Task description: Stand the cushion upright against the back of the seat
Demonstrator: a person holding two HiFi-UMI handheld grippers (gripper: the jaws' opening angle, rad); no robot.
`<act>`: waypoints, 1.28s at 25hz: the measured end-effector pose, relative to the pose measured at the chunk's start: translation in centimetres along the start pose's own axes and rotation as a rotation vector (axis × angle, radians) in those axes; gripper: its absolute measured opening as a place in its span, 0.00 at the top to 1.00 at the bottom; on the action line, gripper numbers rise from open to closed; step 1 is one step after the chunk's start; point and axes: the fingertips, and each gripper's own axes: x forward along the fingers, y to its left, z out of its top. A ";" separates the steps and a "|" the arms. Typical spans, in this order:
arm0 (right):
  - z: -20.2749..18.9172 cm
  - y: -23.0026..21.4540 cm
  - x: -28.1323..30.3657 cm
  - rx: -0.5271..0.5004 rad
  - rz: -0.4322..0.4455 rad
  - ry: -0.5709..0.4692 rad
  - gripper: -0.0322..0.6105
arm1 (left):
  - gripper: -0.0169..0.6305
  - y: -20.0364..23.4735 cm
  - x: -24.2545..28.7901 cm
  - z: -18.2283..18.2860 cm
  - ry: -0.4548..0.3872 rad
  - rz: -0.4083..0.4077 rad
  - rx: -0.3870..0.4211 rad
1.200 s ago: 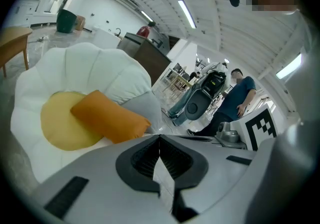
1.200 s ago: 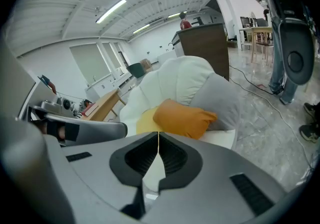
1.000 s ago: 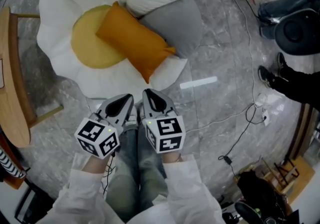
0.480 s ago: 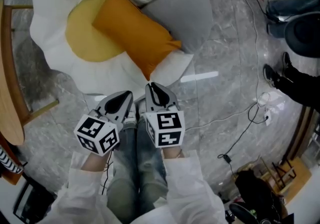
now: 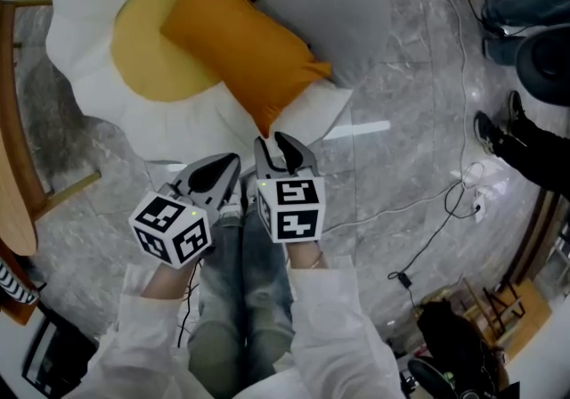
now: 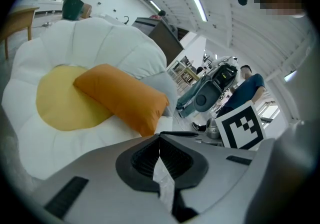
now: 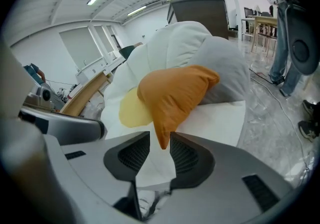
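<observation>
Orange rectangular fabric cushion (image 5: 240, 41) lies slantwise on the white petal-shaped padded seat (image 5: 80, 77), partly over its round yellow centre (image 5: 147, 59), with a grey cushion (image 5: 343, 10) touching at 2 o'clock. Only the right gripper view shows the cushion's near corner in line with the gap of the right gripper (image 7: 160, 140). Its jaws have just been opening and the pads are not pressing. The left gripper (image 6: 159, 140) is pressed together. The head view cuts off the seat's back.

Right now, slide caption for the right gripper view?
Right gripper, jaws just opened, empty, facing orange fabric cushion lying on white petal-shaped seat.
</observation>
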 end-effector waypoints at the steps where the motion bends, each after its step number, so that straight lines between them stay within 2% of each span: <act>1: 0.0 -0.2 0.3 0.004 -0.006 0.000 0.77 | 0.96 0.2 0.0 -0.2 0.003 0.000 -0.002; 13: -1.5 -1.1 2.6 0.019 -0.074 0.063 0.76 | 0.96 0.6 -0.8 -2.4 0.024 0.005 -0.029; 24: -1.8 -1.0 3.2 0.032 -0.072 0.069 0.77 | 0.96 1.5 -1.0 -1.2 -0.016 0.014 -0.046; 28: -1.6 -0.9 3.0 0.017 -0.061 0.065 0.87 | 0.96 1.7 -1.5 -1.2 -0.021 0.022 -0.053; 32: -0.3 0.1 2.7 -0.006 -0.018 0.030 0.90 | 0.96 1.7 -1.8 -1.1 -0.024 0.021 -0.048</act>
